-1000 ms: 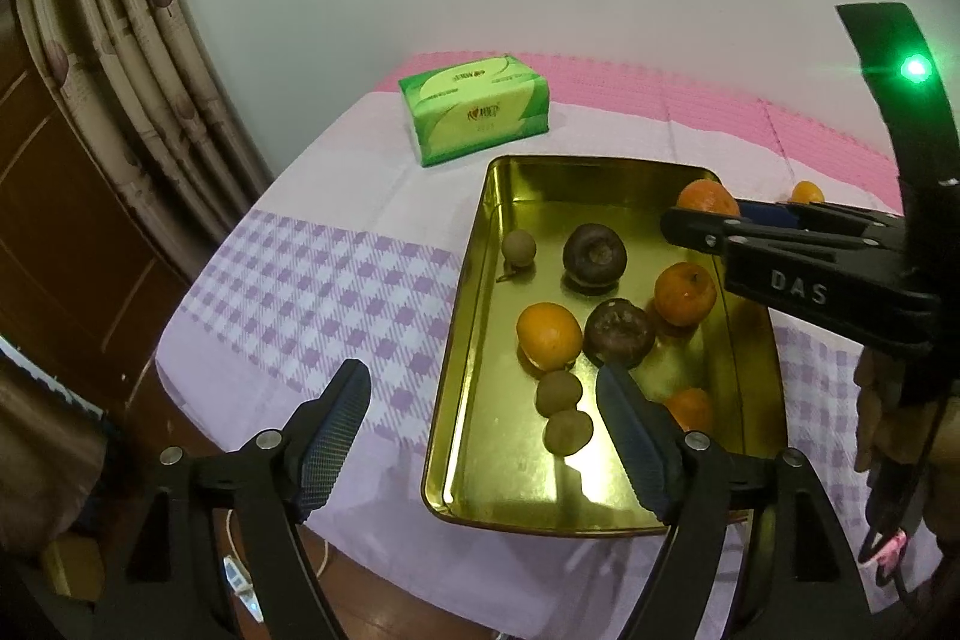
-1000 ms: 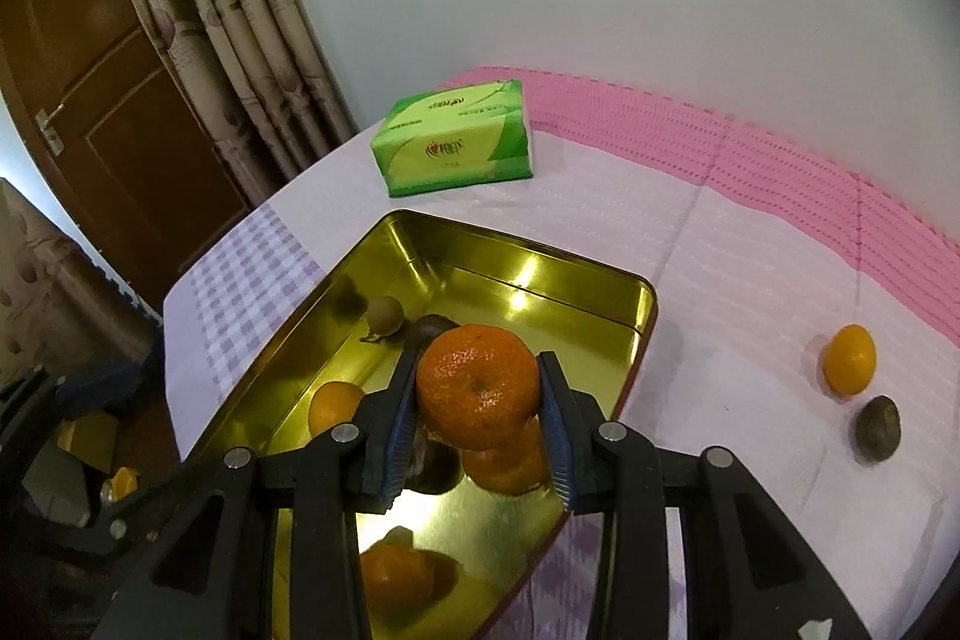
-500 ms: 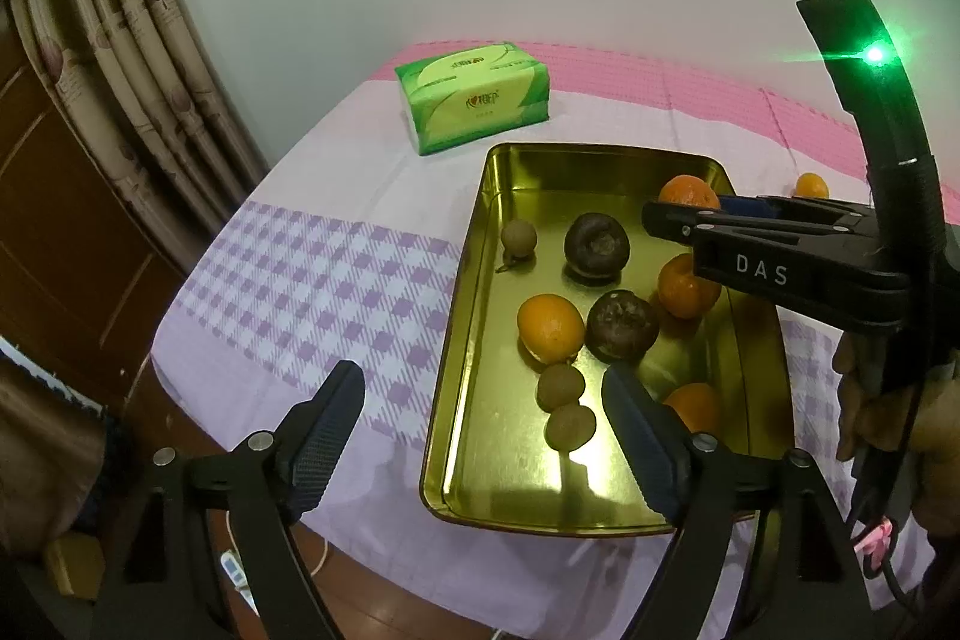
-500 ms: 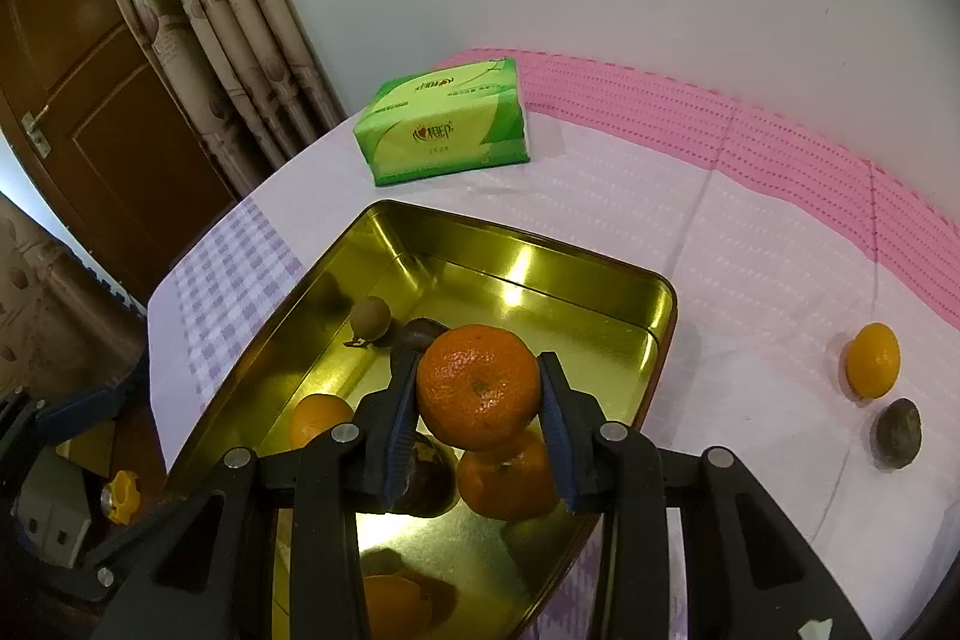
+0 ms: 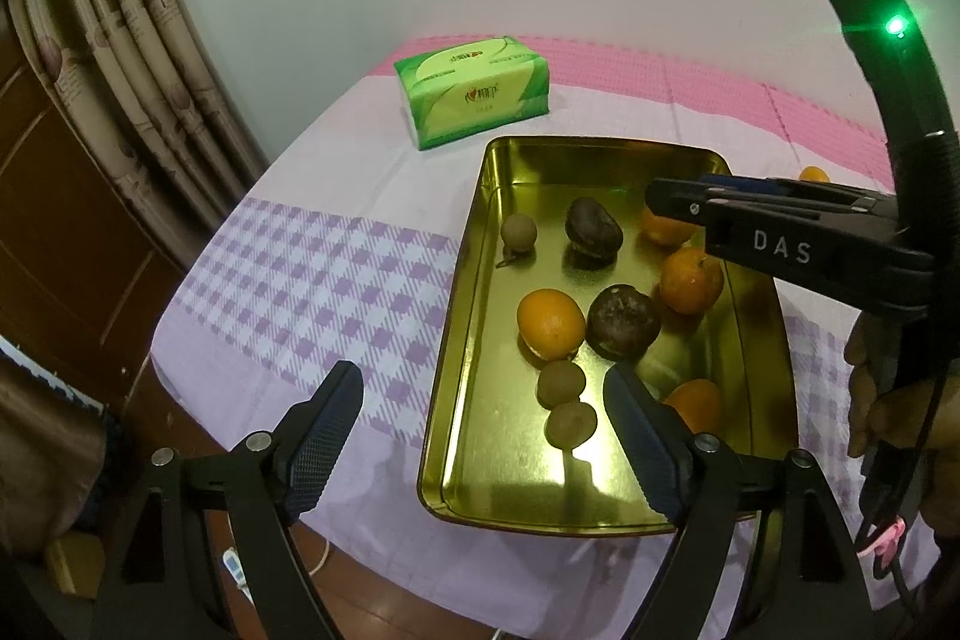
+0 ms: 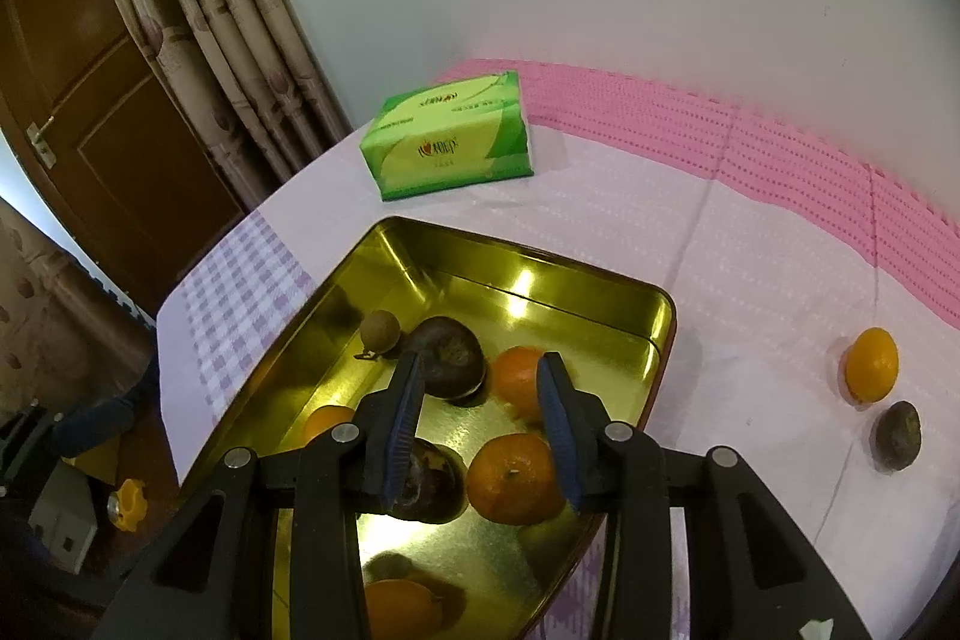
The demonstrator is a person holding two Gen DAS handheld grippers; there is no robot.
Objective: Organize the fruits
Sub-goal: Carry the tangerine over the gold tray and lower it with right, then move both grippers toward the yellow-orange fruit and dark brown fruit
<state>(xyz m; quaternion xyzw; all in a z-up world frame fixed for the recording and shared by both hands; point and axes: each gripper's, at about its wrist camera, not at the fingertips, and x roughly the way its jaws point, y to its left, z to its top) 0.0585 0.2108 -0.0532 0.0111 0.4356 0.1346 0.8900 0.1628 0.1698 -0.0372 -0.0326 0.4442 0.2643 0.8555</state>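
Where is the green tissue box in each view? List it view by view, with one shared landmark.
Left wrist view: tissue box, upper centre, on the cloth beyond the gold tray's far rim.
Right wrist view: tissue box, upper centre-left, beyond the tray's far corner.
Shared landmark: the gold tray.

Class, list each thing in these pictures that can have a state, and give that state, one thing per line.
left gripper: open, empty.
right gripper: open, nothing between its pads.
tray: on the cloth, holding oranges, dark fruits and small brown fruits.
tissue pack: lying flat, beyond the tray.
loose orange: on the cloth, outside the tray.
loose dark fruit: beside that orange, outside the tray.
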